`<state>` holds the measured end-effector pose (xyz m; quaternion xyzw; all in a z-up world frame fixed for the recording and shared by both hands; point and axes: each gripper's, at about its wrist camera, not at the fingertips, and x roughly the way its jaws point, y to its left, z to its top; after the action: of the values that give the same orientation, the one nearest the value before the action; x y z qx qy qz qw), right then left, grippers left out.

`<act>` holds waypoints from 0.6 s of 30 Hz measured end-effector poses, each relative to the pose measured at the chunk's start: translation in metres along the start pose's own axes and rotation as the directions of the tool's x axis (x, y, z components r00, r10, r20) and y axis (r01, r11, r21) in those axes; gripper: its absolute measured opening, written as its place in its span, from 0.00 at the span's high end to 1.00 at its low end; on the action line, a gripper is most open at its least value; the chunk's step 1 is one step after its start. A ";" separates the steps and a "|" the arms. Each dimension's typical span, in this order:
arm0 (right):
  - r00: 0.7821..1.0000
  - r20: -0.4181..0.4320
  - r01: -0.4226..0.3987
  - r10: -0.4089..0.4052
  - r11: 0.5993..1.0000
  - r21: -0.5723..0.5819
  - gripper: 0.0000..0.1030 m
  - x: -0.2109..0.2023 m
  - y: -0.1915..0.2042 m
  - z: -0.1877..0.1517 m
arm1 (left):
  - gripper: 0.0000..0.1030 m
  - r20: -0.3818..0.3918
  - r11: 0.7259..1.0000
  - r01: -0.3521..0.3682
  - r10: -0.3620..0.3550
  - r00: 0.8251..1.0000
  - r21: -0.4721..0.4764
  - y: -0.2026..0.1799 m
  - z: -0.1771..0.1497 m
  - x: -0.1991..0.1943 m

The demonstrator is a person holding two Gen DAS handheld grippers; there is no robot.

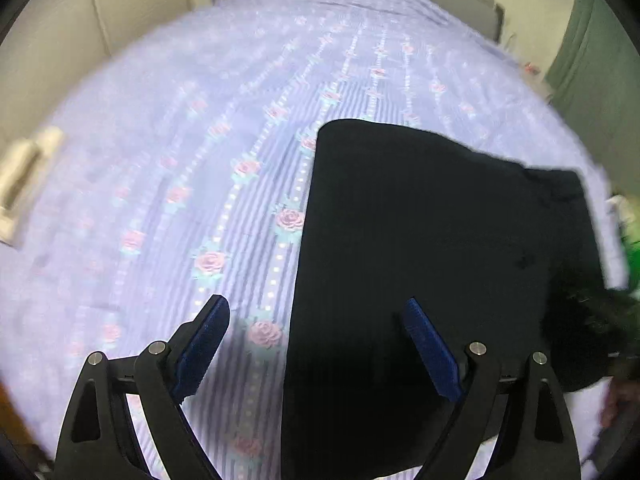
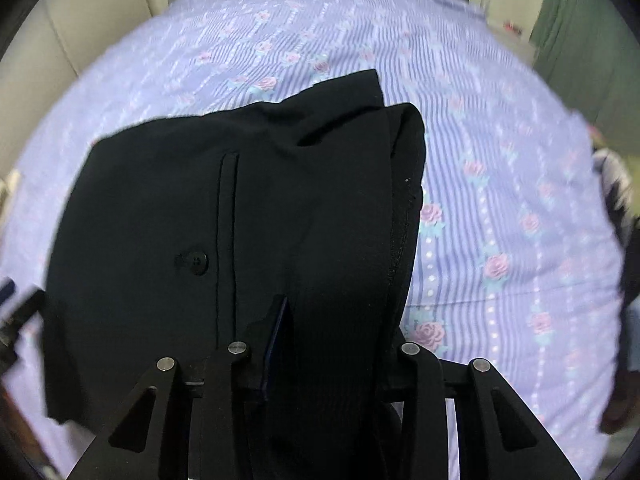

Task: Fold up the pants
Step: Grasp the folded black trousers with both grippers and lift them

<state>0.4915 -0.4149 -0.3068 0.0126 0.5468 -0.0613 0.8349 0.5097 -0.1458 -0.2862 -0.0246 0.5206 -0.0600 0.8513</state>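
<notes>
**Black trousers gathered on a rose-print bed**

The left gripper [image 1: 316,340] hovers over the bed, its blue-padded jaws spread wide with nothing between them. Between the jaws lies the left edge of the black trousers [image 1: 420,240], with lilac striped bedsheet [image 1: 180,160] showing beside the left jaw. The trousers extend ahead of the jaws and off to the right. In the right wrist view, the right gripper [image 2: 316,344] has its jaws pinching a bunched fold of the trousers [image 2: 200,200], the cloth draped over and ahead of them. A button [image 2: 196,260] and welt pocket slit [image 2: 228,220] show ahead-left of the jaws; bare bedsheet [image 2: 500,180] lies to their right.
</notes>
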 end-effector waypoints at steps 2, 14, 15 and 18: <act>1.000 -0.006 0.010 -0.010 1.000 -0.002 0.65 0.001 -0.004 0.000 | 0.13 -0.011 0.995 0.093 -0.093 0.996 -0.042 0.021 0.008 0.007; 0.997 -0.025 0.077 -0.077 0.997 -0.015 0.65 0.004 0.000 0.006 | 0.44 -0.120 0.924 0.368 -0.379 0.918 -0.104 0.030 0.021 0.067; 0.996 -0.024 0.083 -0.084 0.996 -0.019 0.65 0.004 0.000 0.006 | 0.63 -0.129 0.908 0.400 -0.415 0.901 -0.126 0.030 0.020 0.068; 0.996 -0.020 0.089 -0.089 0.996 -0.016 0.64 0.003 0.000 0.007 | 0.71 -0.116 0.862 0.487 -0.502 0.857 -0.139 0.025 0.019 0.058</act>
<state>0.4986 -0.4155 -0.3066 -0.0173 0.5557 -0.0941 0.8259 0.5548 -0.1293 -0.3310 -0.1975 0.5610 -0.2512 0.7636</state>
